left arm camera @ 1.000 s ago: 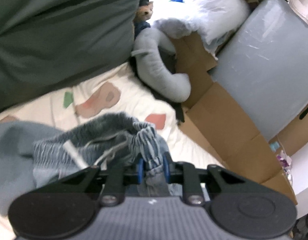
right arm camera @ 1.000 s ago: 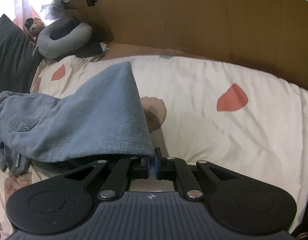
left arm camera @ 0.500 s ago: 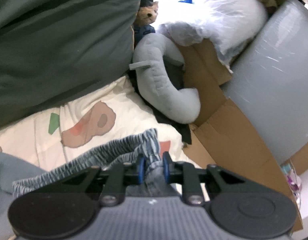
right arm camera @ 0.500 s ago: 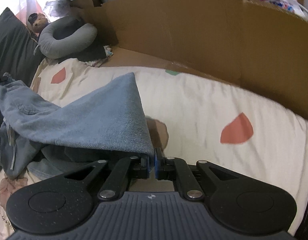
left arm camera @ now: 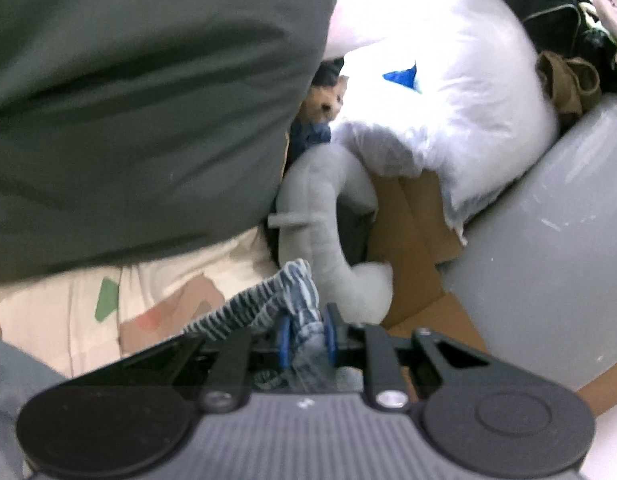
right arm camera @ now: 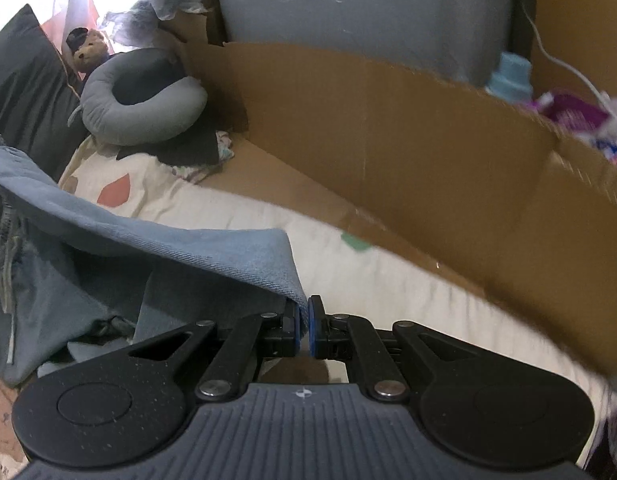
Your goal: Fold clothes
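Denim, blue: the shorts [right arm camera: 156, 248] hang lifted off the bed sheet [right arm camera: 388, 280], stretched between the two grippers. Left gripper [left arm camera: 306, 336] is clamped narrow on the gathered elastic waistband [left arm camera: 268, 304], fabric bunched between the blue pads [left arm camera: 284, 340]. Right gripper [right arm camera: 304, 330] is pinched almost fully together on the hem corner [right arm camera: 290, 288] of one leg, only a thin fold of cloth between its pads. From the right wrist view the denim runs up and left from that corner as a taut sloped sheet, with the rest of the garment sagging below it at the left side of the bed; a drawstring [right arm camera: 6, 280] dangles there. Sheet is cream with coral, green and tan patches, and it is bare under and right of the right gripper. Grey neck pillow [left arm camera: 332, 240] sits at the bed's far corner, just beyond the waistband in the left wrist view; a small teddy bear [right arm camera: 88, 50] is behind it. Dark grey-green pillow [left arm camera: 140, 112] fills the upper left of the left view, at the head edge. Cardboard sheet [right arm camera: 408, 152] stands along the bed's far side edge, with a grey plastic-wrapped panel [left arm camera: 548, 240] behind it. White plastic-bagged bundle [left arm camera: 448, 92] lies above the neck pillow. Blue bottle [right arm camera: 508, 76] and purple packet [right arm camera: 572, 116] show behind the cardboard, blurred.
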{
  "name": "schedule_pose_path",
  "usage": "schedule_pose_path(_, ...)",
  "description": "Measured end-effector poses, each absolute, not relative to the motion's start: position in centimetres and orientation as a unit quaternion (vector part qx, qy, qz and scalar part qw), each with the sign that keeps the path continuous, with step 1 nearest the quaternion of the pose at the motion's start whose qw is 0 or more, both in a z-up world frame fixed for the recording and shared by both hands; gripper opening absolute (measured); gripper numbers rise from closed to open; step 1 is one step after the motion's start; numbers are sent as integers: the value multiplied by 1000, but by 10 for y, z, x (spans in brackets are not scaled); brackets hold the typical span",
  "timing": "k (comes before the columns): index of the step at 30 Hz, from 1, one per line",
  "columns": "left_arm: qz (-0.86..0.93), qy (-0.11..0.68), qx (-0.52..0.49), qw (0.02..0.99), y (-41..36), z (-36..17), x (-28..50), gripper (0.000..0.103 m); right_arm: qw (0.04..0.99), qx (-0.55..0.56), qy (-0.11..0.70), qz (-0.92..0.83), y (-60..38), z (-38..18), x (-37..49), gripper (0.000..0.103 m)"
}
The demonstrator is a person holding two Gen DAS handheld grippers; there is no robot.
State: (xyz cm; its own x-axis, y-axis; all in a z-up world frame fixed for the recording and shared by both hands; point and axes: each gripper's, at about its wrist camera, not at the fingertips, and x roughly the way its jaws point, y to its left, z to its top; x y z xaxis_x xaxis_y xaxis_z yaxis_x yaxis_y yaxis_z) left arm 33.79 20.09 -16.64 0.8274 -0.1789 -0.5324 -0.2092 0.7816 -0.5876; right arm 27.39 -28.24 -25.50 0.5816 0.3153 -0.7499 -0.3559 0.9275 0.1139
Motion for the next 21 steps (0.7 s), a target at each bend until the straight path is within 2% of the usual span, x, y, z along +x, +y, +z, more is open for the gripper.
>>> schedule_pose_path(9,60,293,-329,896,226,-168,371,18,876,-65,431,207,-233,-249,328,4)
schedule_pose_path(11,70,310,-321,892,228,-180,385,20,875,-54,440,197,-228,-256,338,11)
schedule_pose_path(13,82,339,-307,885,227,-195,400,26,872,-30,449,192,-227,-265,346,20)
schedule_pose_path(14,91,353,-297,882,226,-202,406,28,870,-24,454,189,-226,-269,349,30)
schedule_pose_path(17,103,360,-260,890,217,-212,410,36,866,-23,465,181,-224,-276,347,43)
schedule_pose_path(19,92,369,-258,888,214,-213,409,52,865,-32,465,184,-222,-280,343,44)
schedule_pose_path(21,87,373,-255,888,212,-215,406,53,862,-45,470,185,-221,-286,338,44)
